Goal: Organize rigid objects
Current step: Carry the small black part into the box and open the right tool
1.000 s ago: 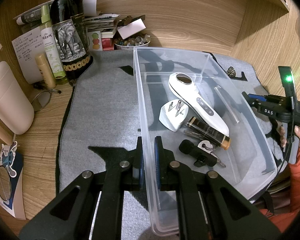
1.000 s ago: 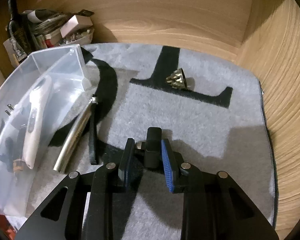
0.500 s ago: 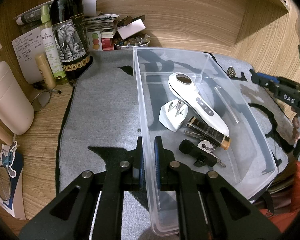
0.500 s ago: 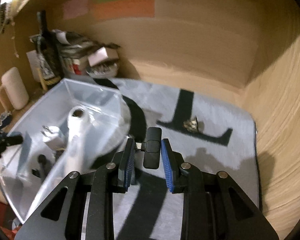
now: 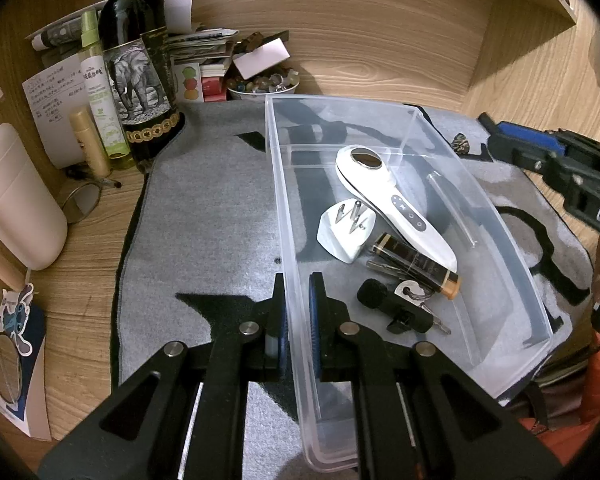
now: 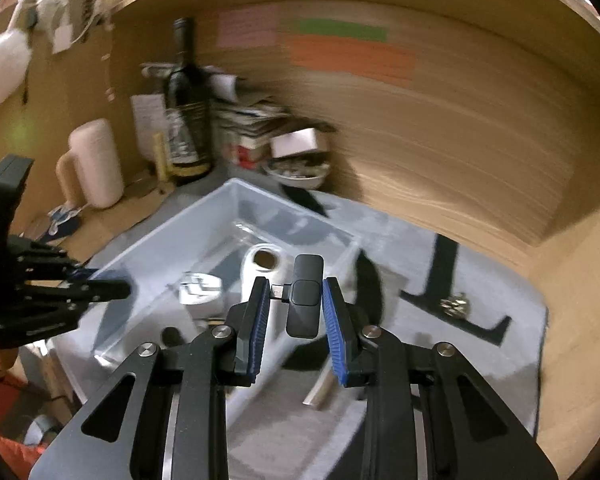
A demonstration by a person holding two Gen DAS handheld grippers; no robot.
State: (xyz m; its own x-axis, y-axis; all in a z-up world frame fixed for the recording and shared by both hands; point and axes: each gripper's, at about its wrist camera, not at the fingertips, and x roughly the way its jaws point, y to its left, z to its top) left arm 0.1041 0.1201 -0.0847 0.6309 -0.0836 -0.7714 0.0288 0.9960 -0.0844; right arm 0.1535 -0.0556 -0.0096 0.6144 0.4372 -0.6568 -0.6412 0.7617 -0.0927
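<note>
Left gripper [image 5: 296, 312] clamped on clear plastic bin's [image 5: 280, 184] wall, steadying it; right gripper [image 6: 294, 316] clenched around small black dongle [image 6: 305, 296], poised above for dropping in.

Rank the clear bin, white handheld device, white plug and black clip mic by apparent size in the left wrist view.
1. Clear bin
2. White handheld device
3. White plug and black clip mic look alike; the mic is nearer, so unranked.

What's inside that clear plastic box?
The clear plastic box holds a white handheld device, white plug adapter, dark tube with an orange cap, and small black clip-on microphone. Thin metal pieces lie partly hidden under the tube.
</note>
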